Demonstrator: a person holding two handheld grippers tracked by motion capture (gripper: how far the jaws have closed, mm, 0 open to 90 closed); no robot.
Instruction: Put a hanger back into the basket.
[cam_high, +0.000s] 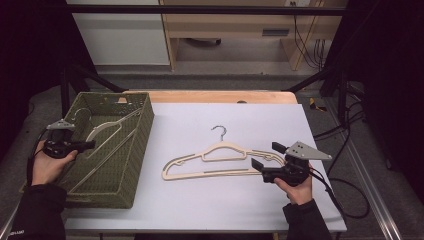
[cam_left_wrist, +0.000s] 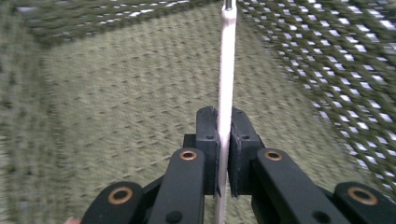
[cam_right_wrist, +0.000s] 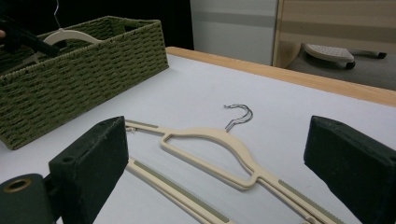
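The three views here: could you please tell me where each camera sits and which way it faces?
High view: above the person's side, looking forward and down on the table; both forearms show.
Left gripper view: rides the left gripper, facing into the basket; jaws shut on a hanger.
Right gripper view: low over the table, jaws open, facing the second hanger.
Shared: every view shows the basket.

The tabletop (cam_high: 210, 205) is pale grey with a wooden strip along its far edge. A green woven basket (cam_high: 127, 165) sits at nine o'clock, overhanging the left edge. A cream hanger (cam_high: 220, 160) lies flat near the centre, hook toward twelve o'clock.
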